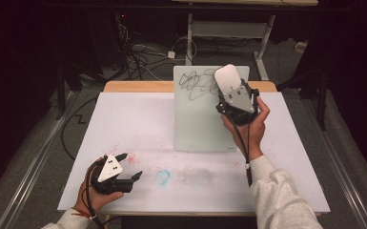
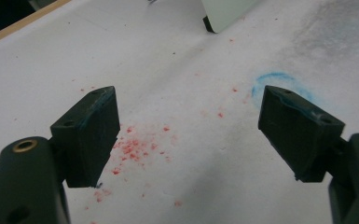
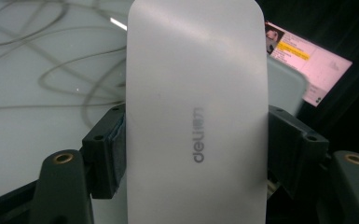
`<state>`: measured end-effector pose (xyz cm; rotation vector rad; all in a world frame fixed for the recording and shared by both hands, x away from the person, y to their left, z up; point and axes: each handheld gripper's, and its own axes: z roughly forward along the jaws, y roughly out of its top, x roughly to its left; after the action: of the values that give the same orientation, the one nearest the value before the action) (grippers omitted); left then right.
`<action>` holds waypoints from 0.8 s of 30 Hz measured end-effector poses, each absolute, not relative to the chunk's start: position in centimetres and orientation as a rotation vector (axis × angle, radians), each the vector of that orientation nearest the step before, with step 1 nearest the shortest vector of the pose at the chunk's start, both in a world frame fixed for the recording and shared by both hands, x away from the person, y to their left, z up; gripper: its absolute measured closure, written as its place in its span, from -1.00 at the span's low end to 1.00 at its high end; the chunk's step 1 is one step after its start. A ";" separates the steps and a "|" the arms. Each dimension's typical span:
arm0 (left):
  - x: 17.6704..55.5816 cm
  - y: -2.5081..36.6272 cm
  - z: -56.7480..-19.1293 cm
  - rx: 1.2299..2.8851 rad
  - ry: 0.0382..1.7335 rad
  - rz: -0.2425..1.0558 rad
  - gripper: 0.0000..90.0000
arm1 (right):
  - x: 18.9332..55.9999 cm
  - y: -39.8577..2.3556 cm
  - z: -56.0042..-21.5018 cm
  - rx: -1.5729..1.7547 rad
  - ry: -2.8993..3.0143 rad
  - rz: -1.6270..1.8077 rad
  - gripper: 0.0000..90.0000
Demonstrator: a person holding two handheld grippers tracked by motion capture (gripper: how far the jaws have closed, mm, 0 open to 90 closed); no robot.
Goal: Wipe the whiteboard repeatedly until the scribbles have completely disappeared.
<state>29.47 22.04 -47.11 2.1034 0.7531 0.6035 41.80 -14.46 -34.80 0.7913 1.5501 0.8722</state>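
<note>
A small whiteboard (image 1: 198, 114) lies on the table with a dark scribble (image 1: 198, 83) near its far end. My right gripper (image 1: 232, 90) is shut on a white eraser (image 1: 228, 78) marked "deli" (image 3: 196, 107), held over the board's far right corner beside the scribble (image 3: 51, 70). Both jaws press the eraser's long sides. My left gripper (image 1: 131, 166) rests open near the table's front left, with nothing between its fingers (image 2: 91, 133), above red specks (image 2: 135, 147) on the white sheet.
A white sheet (image 1: 138, 124) covers the table, stained with a blue ring (image 1: 162, 177) and a grey smear (image 1: 195, 175). The wooden table edge (image 1: 138, 86) shows at the back. Cables (image 1: 138, 52) and a desk frame (image 1: 229, 28) lie on the floor beyond.
</note>
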 end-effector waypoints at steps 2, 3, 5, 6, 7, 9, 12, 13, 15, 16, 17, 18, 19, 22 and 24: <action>29.4 22.0 -47.1 2.105 0.750 0.604 -0.56 | 41.5 -13.4 -35.5 0.763 1.584 0.868 -0.31; 29.4 22.0 -47.1 2.109 0.747 0.605 -0.56 | 41.3 -12.7 -36.0 0.728 1.609 0.847 -0.31; 29.4 21.9 -47.1 2.109 0.745 0.607 -0.56 | 41.1 -11.9 -36.5 0.687 1.630 0.822 -0.31; 29.4 21.9 -47.1 2.109 0.745 0.607 -0.56 | 41.1 -11.8 -36.5 0.681 1.632 0.815 -0.31; 29.4 21.9 -47.1 2.109 0.746 0.607 -0.56 | 41.2 -11.9 -36.2 0.683 1.644 0.828 -0.31; 29.4 22.0 -47.1 2.106 0.747 0.604 -0.56 | 41.4 -12.1 -35.4 0.692 1.636 0.842 -0.31; 29.4 21.9 -47.1 2.109 0.746 0.603 -0.56 | 41.8 -12.4 -34.3 0.718 1.606 0.834 -0.31; 29.4 21.9 -47.1 2.109 0.745 0.602 -0.56 | 42.0 -12.6 -33.7 0.732 1.589 0.838 -0.31; 29.4 22.0 -47.1 2.110 0.744 0.602 -0.56 | 42.6 -13.3 -32.6 0.806 1.560 0.888 -0.31; 29.4 22.0 -47.1 2.107 0.745 0.600 -0.56 | 42.6 -13.0 -32.7 0.805 1.550 0.871 -0.31; 29.4 22.0 -47.1 2.105 0.745 0.598 -0.56 | 42.4 -12.6 -33.0 0.791 1.549 0.855 -0.31; 29.4 22.0 -47.1 2.106 0.745 0.597 -0.56 | 42.4 -12.1 -33.3 0.775 1.569 0.857 -0.31; 29.4 22.0 -47.1 2.108 0.744 0.598 -0.56 | 42.2 -11.6 -33.8 0.759 1.582 0.854 -0.31; 29.4 22.0 -47.0 2.101 0.743 0.592 -0.56 | 41.9 -10.5 -34.7 0.714 1.605 0.828 -0.31; 29.4 22.0 -47.1 2.098 0.744 0.590 -0.56 | 41.4 -9.4 -35.7 0.647 1.640 0.778 -0.31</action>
<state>29.38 22.02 -47.05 2.0979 0.7438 0.5901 41.44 -9.39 -35.66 0.6474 1.6405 0.7779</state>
